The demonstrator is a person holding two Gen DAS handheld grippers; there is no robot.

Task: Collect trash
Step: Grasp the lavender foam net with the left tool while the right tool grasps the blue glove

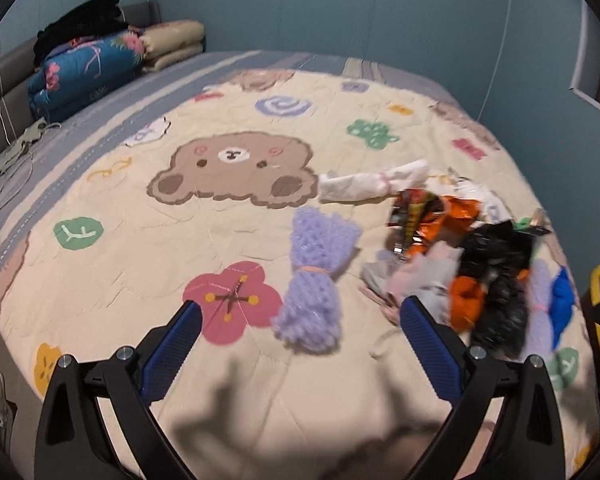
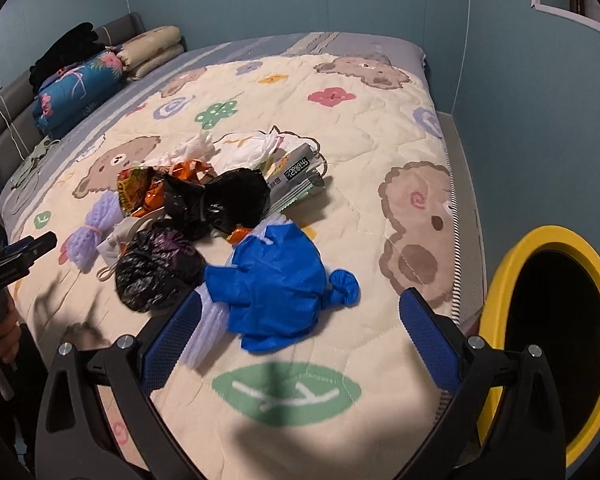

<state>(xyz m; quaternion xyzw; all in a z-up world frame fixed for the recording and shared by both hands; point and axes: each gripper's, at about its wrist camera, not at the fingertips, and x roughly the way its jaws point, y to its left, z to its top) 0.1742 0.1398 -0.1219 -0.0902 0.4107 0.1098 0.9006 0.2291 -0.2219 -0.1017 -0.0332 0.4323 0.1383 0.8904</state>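
In the left wrist view, the left gripper (image 1: pixel 300 344) is hovering with its jaws spread wide and empty over the bed quilt (image 1: pixel 120 280), and the lilac foam net (image 1: pixel 314 280), pinched at its middle by a band, is lying between and just beyond the fingertips, its long axis running near to far and leaning slightly right at the far end. In the right wrist view, the right gripper (image 2: pixel 300 328) is likewise gaping wide with nothing in it, the crumpled blue bag (image 2: pixel 276 288) is lying between its fingertips with its knotted end pointing right, and the yellow-rimmed bin (image 2: pixel 500 288) is standing at the right beside the bed.
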